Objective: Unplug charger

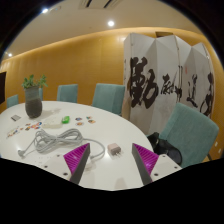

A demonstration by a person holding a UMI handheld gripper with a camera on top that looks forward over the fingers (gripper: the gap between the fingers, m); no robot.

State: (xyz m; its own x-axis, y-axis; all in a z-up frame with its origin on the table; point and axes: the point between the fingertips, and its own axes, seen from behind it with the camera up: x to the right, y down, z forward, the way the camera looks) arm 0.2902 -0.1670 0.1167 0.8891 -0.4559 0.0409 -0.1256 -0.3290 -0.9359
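Task looks barely started, maybe approach phase. Tool [111, 158] hovers above the near edge of the white tabletop [45, 158], fingers spread wide, nothing between the pads [76, 154].

Charger [114, 150] is a small pale block sitting on the tabletop just ahead of the fingers, slightly toward the right one. The white cable [50, 141] is piled in loose coils left of it, with a strand running toward the block. Can't tell whether the plug is seated or already out; too small. No grip yet, so I judge the pull is left to do.

Orientation: the charger looks roughly level, but I can't make out its long axis or which way it points.

Further back: potted plant [34, 96], small bits scattered on the tabletop, teal chairs [108, 97], a folding screen [168, 78] with black brushwork.
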